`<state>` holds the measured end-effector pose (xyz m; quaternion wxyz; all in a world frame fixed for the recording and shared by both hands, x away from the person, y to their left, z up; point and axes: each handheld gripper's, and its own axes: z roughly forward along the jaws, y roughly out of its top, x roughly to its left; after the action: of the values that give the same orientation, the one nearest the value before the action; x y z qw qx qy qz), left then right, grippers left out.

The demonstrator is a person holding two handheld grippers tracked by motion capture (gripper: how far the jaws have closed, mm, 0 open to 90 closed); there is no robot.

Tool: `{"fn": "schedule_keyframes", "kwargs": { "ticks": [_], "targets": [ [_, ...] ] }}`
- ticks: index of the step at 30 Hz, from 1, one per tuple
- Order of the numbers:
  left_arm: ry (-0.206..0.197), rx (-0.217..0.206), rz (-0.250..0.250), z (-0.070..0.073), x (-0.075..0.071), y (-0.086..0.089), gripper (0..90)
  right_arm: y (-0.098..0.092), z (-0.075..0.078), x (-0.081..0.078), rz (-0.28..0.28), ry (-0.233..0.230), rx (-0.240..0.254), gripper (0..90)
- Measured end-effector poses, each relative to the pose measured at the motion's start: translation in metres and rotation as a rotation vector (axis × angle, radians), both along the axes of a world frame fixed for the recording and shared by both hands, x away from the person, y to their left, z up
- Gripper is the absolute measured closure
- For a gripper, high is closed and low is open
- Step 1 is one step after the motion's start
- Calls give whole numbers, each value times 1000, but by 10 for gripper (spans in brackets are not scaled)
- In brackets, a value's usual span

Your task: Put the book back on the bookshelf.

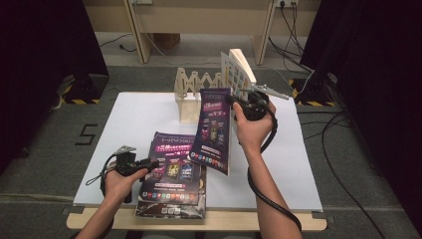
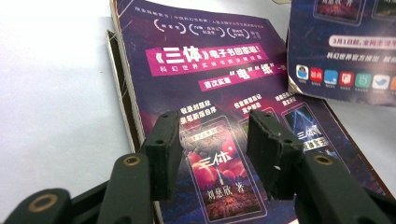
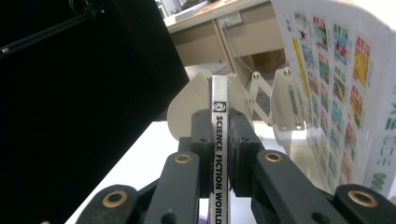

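You had the right gripper (image 1: 238, 102) clenched on the spine of a magazine (image 1: 215, 130), and the right gripper view showed why: the jaws pinched the narrow white spine lettered "SCIENCE FICTION WORLD", so the magazine (image 3: 218, 154) hung edge-on from the tool, its cover fanning down toward you and below the jaws in the high view. Holding it by the spine kept it stiff enough to slot upright, I judge, since the wooden accordion rack (image 1: 195, 94) stood just ahead of the jaws, with a book (image 1: 240, 73) bearing a grid of coloured pictures already leaning in it, just to the right of the jaws in the right gripper view. Your left gripper (image 1: 148, 163) was released, its jaws spread above the stack of magazines (image 2: 205, 93) lying flat on the white table (image 1: 134, 117), the top cover directly under and beyond the pads. That placing probably steadied the stack, or readied you for the next copy.
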<state>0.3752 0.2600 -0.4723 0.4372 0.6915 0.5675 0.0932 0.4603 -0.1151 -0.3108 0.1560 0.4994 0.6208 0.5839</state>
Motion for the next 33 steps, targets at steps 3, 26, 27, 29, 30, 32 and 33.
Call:
{"fn": "schedule_keyframes", "kwargs": {
  "ticks": [3, 26, 27, 29, 30, 32, 33],
  "targets": [
    [-3, 0, 1, 1, 0, 1, 536, 2, 2, 2, -1, -12, -1, 835],
    [-4, -7, 2, -1, 1, 1, 535, 6, 16, 30, -37, -67, -9, 834],
    [-1, -5, 0, -1, 1, 2, 535, 7, 17, 32, -37, -66, -5, 834],
    [1, -3, 1, -1, 1, 2, 536, 7, 18, 35, -42, -70, -6, 834],
    [2, -2, 2, -1, 1, 2, 536, 8, 20, 37, -44, -72, -3, 834],
    [2, -3, 2, -2, 1, 2, 536, 8, 22, 41, -49, -77, -1, 834],
    [4, -1, 2, -2, 1, 2, 536, 8, 23, 42, -52, -82, -3, 834]
  ]
}}
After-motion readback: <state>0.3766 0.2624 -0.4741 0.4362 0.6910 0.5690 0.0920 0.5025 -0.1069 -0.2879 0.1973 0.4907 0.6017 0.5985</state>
